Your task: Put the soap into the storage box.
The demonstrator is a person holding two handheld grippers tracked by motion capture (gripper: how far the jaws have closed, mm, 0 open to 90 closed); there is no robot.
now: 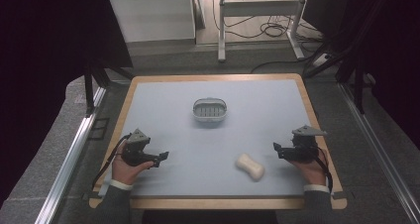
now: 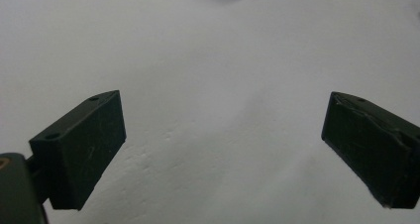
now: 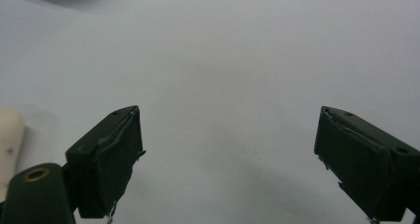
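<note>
- We see the soap bar, a cream, peanut-shaped piece, lying flat on the pale blue table top, in its near right part and close to the front edge.
- Its long axis runs on a slant in the high view: one rounded end points up and to the left, toward the middle of the table, and the other points down and to the right, toward the near right corner.
- Nothing touches the bar; bare table shows all round it.
- In the right gripper view we catch a cream edge of the bar at the far left, outside the jaws and not between them.
- The right gripper is held low over the table just to the right of the bar, with its jaws pointing left. They stand wide apart and released, with only bare table between them.
- The left gripper is at the near left of the table, well apart from the bar, with its jaws pointing right. We see them spread wide too, gripping nothing.
- The soap dish, a grey oval tray with a slotted floor, sits upright near the middle of the table, farther back than the bar and well apart from it. We see nothing lying in it.
- Around the blue top runs a wooden rim, and each gripper is carried by a hand in a grey sleeve that comes in from the bottom edge.
</note>
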